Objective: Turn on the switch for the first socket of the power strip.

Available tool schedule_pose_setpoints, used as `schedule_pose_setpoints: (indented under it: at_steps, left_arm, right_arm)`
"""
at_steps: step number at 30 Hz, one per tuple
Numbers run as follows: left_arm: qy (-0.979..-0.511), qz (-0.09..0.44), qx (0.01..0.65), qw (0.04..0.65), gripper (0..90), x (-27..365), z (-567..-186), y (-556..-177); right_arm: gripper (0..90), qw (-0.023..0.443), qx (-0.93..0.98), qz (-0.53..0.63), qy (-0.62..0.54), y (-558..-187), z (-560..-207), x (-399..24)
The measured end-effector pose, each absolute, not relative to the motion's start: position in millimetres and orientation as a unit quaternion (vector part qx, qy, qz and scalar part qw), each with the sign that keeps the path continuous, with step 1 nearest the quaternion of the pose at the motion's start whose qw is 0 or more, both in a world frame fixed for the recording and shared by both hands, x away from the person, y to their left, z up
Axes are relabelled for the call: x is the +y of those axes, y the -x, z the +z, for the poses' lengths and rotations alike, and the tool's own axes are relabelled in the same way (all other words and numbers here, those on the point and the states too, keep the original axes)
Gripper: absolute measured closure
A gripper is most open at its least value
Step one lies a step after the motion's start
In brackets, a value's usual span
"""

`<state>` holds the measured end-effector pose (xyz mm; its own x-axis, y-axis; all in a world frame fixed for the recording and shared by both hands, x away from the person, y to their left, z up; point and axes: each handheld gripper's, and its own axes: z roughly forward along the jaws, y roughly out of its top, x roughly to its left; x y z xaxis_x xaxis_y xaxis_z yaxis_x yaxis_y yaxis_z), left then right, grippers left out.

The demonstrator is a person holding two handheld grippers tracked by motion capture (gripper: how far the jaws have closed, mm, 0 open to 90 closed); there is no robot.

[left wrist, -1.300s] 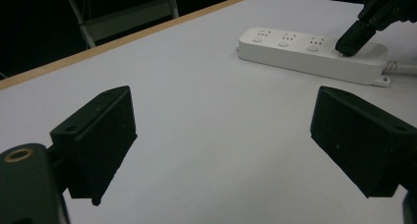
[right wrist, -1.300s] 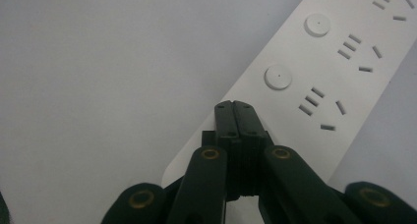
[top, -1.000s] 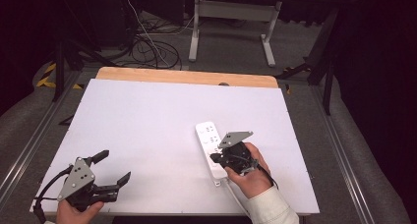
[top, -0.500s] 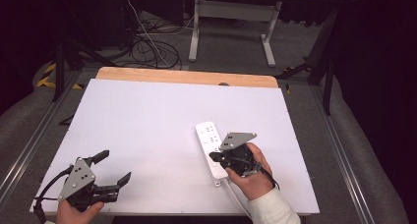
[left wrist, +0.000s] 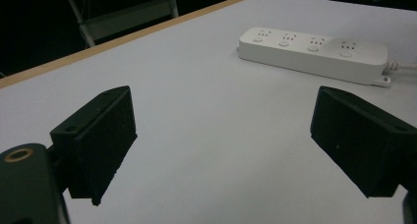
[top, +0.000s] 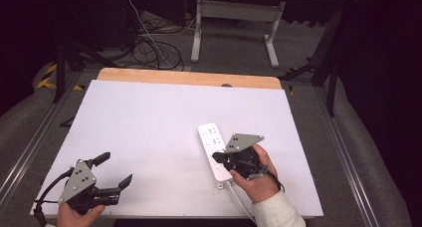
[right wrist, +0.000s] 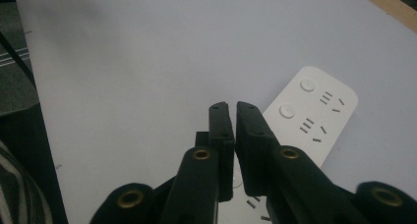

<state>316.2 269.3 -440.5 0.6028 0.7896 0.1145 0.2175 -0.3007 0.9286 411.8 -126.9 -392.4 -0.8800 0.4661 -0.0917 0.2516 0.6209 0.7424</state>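
The right gripper (top: 219, 160) sits over the middle of the white power strip (top: 215, 151); its jaws stand nearly together with a thin slit between them and nothing caught there, having just parted a little from fully closed. In the right gripper view the strip (right wrist: 314, 113) lies directly beneath and just beyond the fingertips (right wrist: 220, 117) — two round buttons and their sockets show to one side of them; whether the tips touch the casing I cannot tell. The left gripper (top: 113, 168) rests low on the white table (top: 149, 117), well apart from the strip; its fingers (left wrist: 98, 135) are spread wide with bare table between them, and the strip (left wrist: 314, 54) lies beyond, off toward the far finger's side — its cord end nearest that finger.
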Motion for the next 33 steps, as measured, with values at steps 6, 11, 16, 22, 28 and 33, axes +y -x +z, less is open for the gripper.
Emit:
schedule_pose_setpoints:
  at_steps: [6, 11, 16, 22, 28, 33]
  left_arm:
    - [-0.749, 0.292, 0.338, 0.489, 10.5, 269.1, -440.5, -315.4]
    - [-0.749, 0.291, 0.339, 0.490, 10.5, 269.2, -440.6, -315.4]
    - [-0.748, 0.291, 0.339, 0.490, 10.5, 269.6, -440.6, -315.3]
    - [-0.748, 0.291, 0.339, 0.490, 10.5, 269.7, -440.5, -315.2]
    - [-0.749, 0.292, 0.338, 0.489, 10.5, 269.6, -440.3, -315.0]
    - [-0.749, 0.293, 0.338, 0.490, 10.5, 270.0, -440.1, -315.1]
  right_arm:
    - [72.4, 0.147, 0.887, 0.391, -0.197, -409.1, -387.6, -128.7]
    - [55.3, 0.160, 0.880, 0.402, -0.193, -405.1, -380.8, -132.4]
    - [36.0, 0.171, 0.869, 0.419, -0.200, -403.6, -375.1, -142.0]
    - [26.2, 0.154, 0.853, 0.451, -0.214, -401.3, -370.6, -159.9]
    - [18.9, 0.139, 0.838, 0.480, -0.220, -399.4, -370.9, -177.0]
    - [16.2, 0.130, 0.833, 0.491, -0.218, -394.9, -376.9, -189.9]
